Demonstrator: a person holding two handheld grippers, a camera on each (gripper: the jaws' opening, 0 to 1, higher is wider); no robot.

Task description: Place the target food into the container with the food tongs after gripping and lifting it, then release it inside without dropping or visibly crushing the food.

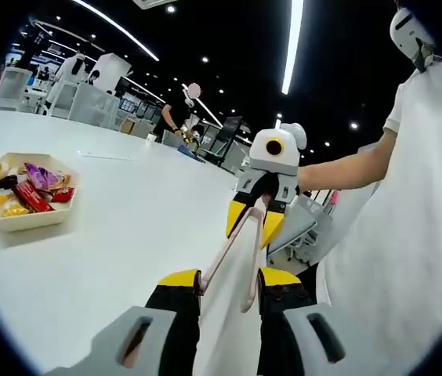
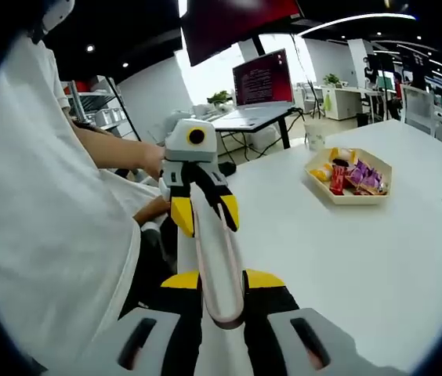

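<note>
1. My left gripper [image 1: 229, 280] and right gripper [image 2: 222, 280] both clamp the same pinkish food tongs [image 1: 237, 251], one at each end, up in the air over the table [image 1: 111, 235] edge.
2. The tongs' arms look pressed nearly together, with nothing pinched between them as far as I can tell.
3. The tray [image 2: 349, 196] of wrapped snacks [image 2: 356, 176] sits on the white table, well away from both grippers.
</note>
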